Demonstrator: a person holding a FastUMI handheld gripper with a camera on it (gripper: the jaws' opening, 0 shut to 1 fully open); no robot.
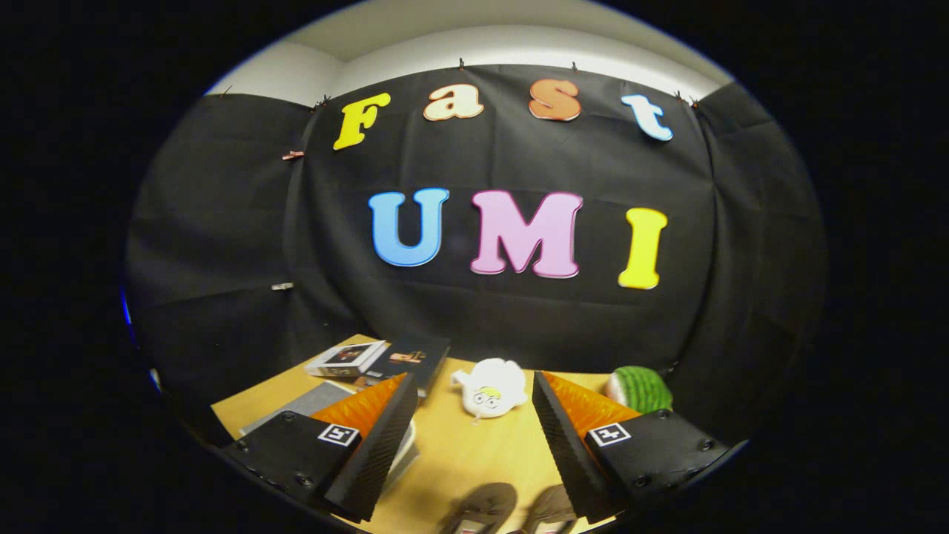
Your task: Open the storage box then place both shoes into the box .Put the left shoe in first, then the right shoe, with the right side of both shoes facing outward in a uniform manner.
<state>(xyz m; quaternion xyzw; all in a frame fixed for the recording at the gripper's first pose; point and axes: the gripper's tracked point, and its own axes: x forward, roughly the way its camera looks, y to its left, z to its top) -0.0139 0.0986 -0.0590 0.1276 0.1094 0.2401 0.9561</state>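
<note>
Two brown shoes stand side by side on the wooden table, low between my fingers: one shoe to the left, the other shoe close against the right finger. My gripper is open, held above the table, with nothing between its fingers. A grey flat box with a pale edge lies under and behind the left finger, mostly hidden by it.
A white plush toy sits beyond the fingers at the table's middle. A green watermelon-like toy lies past the right finger. Two books rest at the back left by the black cloth wall.
</note>
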